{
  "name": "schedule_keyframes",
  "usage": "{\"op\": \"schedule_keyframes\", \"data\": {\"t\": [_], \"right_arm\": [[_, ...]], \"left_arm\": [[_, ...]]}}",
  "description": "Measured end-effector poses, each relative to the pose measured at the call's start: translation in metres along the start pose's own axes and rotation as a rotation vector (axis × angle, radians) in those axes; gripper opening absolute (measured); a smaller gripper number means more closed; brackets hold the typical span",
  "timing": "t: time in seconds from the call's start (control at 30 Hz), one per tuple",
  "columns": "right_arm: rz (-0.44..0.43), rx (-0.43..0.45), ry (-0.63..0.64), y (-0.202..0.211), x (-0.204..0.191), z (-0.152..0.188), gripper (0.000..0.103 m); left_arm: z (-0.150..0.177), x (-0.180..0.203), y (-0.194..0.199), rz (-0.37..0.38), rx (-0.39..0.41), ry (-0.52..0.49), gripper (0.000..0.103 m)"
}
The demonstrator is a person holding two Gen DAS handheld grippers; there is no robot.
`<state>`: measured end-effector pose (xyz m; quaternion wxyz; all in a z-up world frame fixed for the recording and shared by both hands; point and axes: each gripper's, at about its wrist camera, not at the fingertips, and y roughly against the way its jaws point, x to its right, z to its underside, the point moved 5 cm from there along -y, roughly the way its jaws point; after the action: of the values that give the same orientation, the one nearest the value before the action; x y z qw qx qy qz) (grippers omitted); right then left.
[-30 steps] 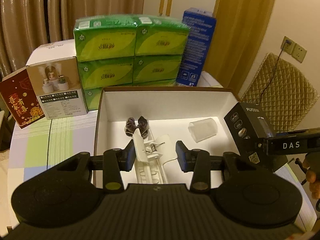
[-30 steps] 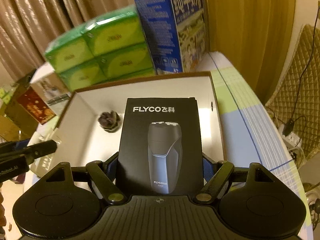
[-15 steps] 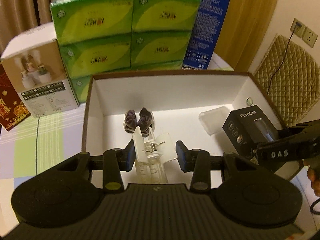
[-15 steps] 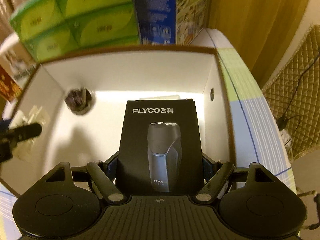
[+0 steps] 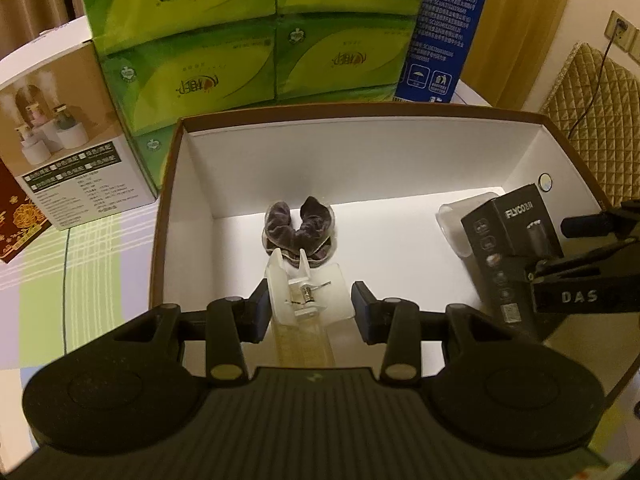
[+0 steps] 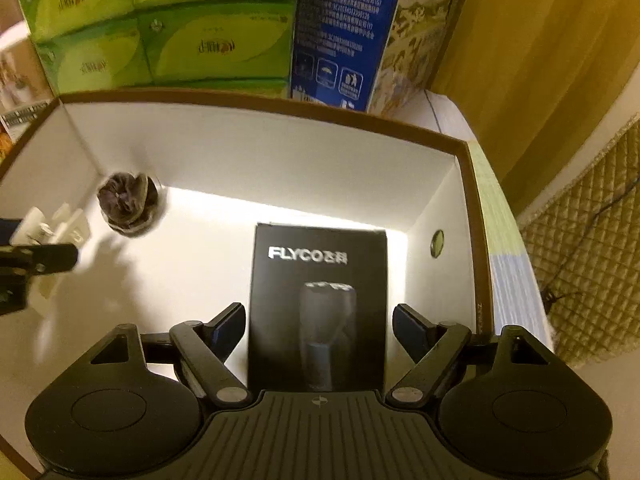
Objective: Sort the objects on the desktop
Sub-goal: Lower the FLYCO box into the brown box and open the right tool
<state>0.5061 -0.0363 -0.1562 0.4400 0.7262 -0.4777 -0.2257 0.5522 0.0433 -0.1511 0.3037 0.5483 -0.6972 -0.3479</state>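
A brown-rimmed white box stands on the table. My left gripper is shut on a clear plastic case and holds it inside the box, near a dark velvet scrunchie. My right gripper is open inside the box at its right end. The black FLYCO shaver box stands between its spread fingers, apart from both pads. A clear plastic cup lies behind the shaver box.
Stacked green tissue packs and a blue carton stand behind the box. A white humidifier box and a red box are at the left. A quilted chair is to the right.
Both grippers moved forward and down into the box. The right gripper's fingers spread apart and let go of the shaver box. The left gripper kept hold of the clear case.
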Motion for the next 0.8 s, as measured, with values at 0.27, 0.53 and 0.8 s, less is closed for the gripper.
{"op": "schedule_keyframes", "data": {"t": [0.27, 0.53, 0.8], "right_arm": [[-0.075, 0.037, -0.037, 0.013, 0.007, 0.001, 0.091], [-0.164, 0.054, -0.065, 0.032, 0.014, 0.011, 0.096], [-0.222, 0.093, -0.058, 0.066, 0.01, 0.03, 0.099]], "left_arm": [[-0.001, 0.002, -0.013, -0.013, -0.012, -0.012, 0.037], [-0.003, 0.006, -0.002, 0.012, 0.004, -0.012, 0.054], [0.005, 0.01, 0.038, 0.011, 0.06, -0.013, 0.071]]}}
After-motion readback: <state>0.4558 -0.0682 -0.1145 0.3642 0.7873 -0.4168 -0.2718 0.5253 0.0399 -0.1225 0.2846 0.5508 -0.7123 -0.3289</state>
